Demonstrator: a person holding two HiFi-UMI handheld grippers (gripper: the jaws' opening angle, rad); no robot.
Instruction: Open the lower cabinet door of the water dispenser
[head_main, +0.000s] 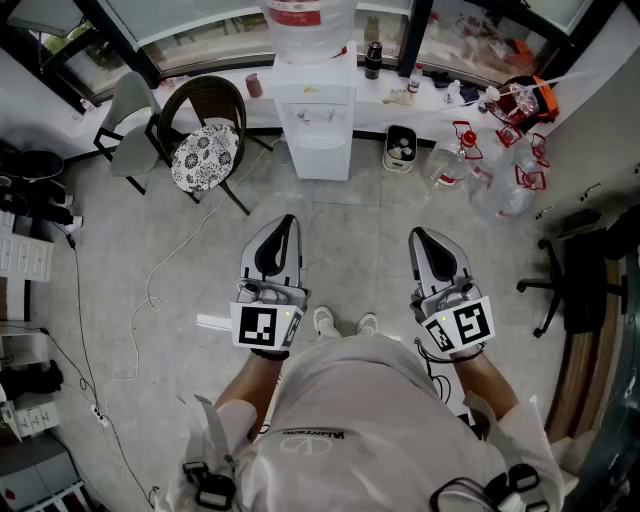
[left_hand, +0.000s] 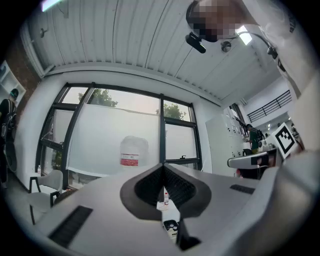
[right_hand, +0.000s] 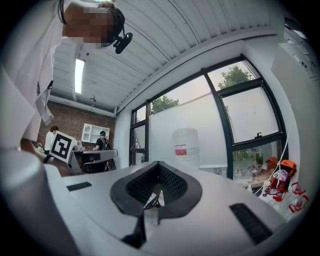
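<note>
Approach | left gripper (head_main: 287, 222), right gripper (head_main: 417, 236): claws together, empty | water dispenser (head_main: 322, 110) well ahead by window, lower cabinet door (head_main: 322, 160) looks closed (I'd step closer, then part one claw)

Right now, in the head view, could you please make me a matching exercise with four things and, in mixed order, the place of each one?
Things:
1. water dispenser
2. wicker chair
3. small bin
4. black office chair

Places:
a. at the picture's right edge
b. on the floor, just right of the dispenser
c. top middle, a large bottle on it
d. left of the dispenser, a flowered cushion on its seat

Pairs: 1-c, 2-d, 3-b, 4-a
</note>
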